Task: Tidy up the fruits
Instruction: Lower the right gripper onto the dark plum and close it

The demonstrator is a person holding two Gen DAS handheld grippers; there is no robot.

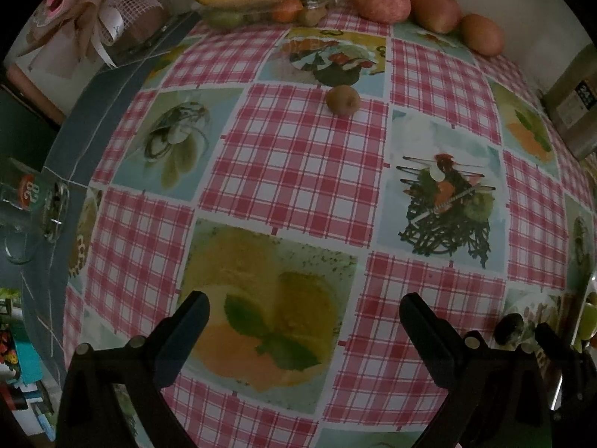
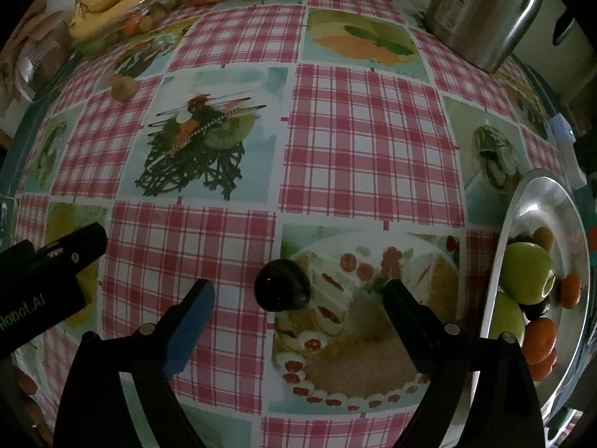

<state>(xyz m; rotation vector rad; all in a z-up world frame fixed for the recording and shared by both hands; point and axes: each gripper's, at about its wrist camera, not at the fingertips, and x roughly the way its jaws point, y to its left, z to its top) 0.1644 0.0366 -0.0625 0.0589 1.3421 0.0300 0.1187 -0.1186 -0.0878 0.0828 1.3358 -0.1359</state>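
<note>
dim, heavy fisheye edge distortion

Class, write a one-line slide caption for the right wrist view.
Open right claw frames a dark plum on the checked tablecloth, beside a metal plate of fruit.

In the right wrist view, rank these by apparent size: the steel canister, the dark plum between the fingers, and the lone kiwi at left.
1. steel canister
2. dark plum, though it sits nearest the camera, so its look is inflated
3. kiwi, farther away
</note>
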